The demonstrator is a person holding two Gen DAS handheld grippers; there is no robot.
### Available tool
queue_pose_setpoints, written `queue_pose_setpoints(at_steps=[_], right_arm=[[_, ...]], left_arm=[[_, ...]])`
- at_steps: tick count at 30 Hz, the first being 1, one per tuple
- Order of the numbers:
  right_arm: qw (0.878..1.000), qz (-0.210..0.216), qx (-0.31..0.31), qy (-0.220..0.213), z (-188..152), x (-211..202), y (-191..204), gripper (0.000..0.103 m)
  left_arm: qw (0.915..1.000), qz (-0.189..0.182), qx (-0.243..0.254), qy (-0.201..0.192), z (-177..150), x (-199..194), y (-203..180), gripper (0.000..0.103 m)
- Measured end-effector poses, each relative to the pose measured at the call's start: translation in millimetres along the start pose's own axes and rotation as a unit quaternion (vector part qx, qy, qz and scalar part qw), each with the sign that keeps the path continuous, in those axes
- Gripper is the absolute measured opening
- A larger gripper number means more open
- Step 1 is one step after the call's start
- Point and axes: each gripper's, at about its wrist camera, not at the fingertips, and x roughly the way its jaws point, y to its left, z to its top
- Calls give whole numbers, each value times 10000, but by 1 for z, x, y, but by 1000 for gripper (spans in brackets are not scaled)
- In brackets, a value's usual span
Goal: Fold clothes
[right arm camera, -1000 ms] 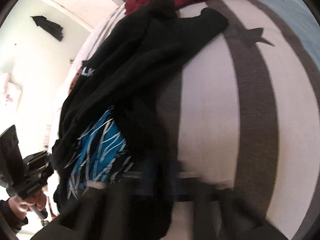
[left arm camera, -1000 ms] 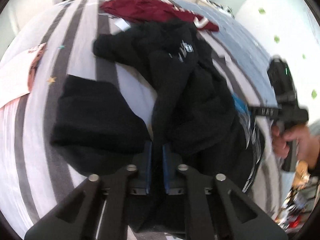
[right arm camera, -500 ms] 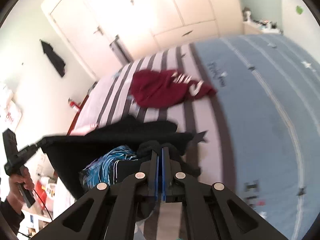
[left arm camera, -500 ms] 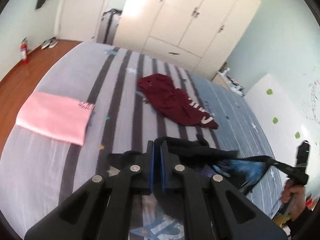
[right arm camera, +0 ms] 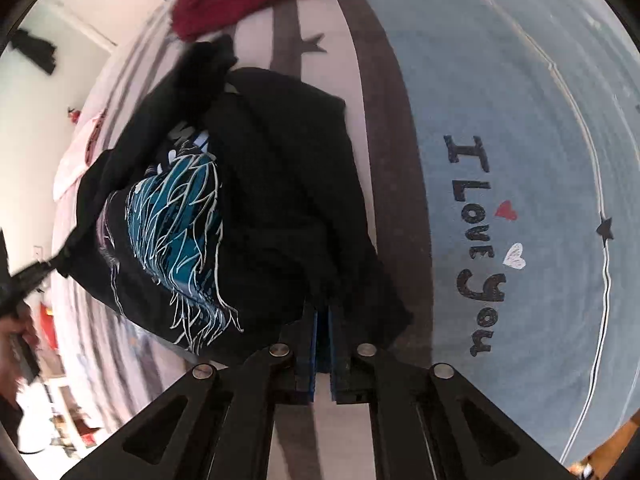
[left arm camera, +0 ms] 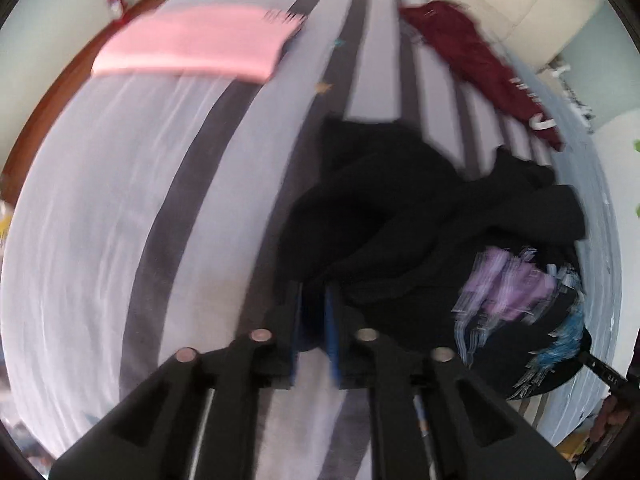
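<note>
Your left gripper (left arm camera: 314, 312) points steeply down over the bed (left arm camera: 100, 220), and its jaws are opening; black cloth of the black T-shirt (left arm camera: 392, 208) sits in the gap at the tips, but the blur keeps you from telling whether the blue pads (left arm camera: 331, 332) press on it. Your right gripper (right arm camera: 322, 332) has its 2 jaws almost together, and a dark fold of the same shirt runs down into the narrow slot between them, so you are pinching its edge.

The shirt lies bunched on the striped part of the bed cover, its blue and white print (right arm camera: 180, 216) facing up in the right wrist view. Beside it, the blue part of the cover carries the words "I Love You" (right arm camera: 476, 248).

Farther up the bed, a maroon garment (left arm camera: 480, 64) lies crumpled, well apart from the shirt. A folded pink garment (left arm camera: 192, 42) rests near the far left edge.

At the left edge of the right wrist view, your left hand (right arm camera: 16, 340) grips its tool.
</note>
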Motion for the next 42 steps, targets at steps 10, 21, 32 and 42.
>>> queue_pose_setpoints(at_steps=[10, 21, 32, 42], right_arm=[[9931, 8, -630, -988, 73, 16, 26, 43], [9937, 90, -1086, -271, 120, 106, 50, 27], [9888, -96, -206, -1477, 122, 21, -3, 6], [9750, -1019, 1398, -1391, 80, -16, -132, 2]], left_arm=[[9783, -687, 1924, -347, 36, 35, -120, 64], [9639, -556, 2563, 453, 46, 122, -174, 7], [9873, -151, 1115, -1120, 154, 12, -82, 4], [9969, 694, 233, -302, 142, 53, 5, 4]])
